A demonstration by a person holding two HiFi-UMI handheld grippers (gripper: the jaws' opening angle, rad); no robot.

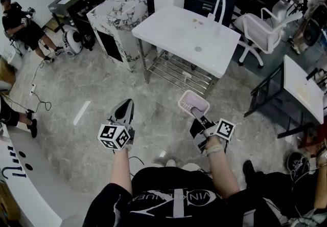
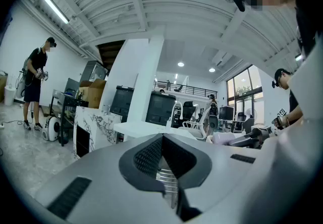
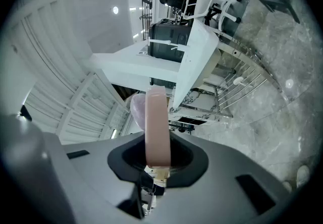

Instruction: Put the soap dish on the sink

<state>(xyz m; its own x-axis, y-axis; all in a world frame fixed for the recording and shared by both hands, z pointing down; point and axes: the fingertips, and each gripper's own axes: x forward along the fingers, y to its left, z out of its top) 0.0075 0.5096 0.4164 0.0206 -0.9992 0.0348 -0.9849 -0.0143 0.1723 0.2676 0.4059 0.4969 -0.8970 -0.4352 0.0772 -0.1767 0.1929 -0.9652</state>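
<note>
Soap dish, pale pink and rectangular, is carried in the air above the grey stone floor. It is short of the near edge of the white sink and does not touch it.

From left: a person in black stands at the far side of the room. A marble-patterned cabinet sits just beside the sink's left corner. The left tool, its jaws pressed together with nothing between them, is held level and points toward the sink's steel stand.

The sink carries a curved white faucet at its far edge and a round drain toward its right end.

Further right, the right tool is clamped on one short end of the soap dish, which in the right gripper view stands edge-on between the jaws. A white chair stands beyond the sink's far right corner.
</note>
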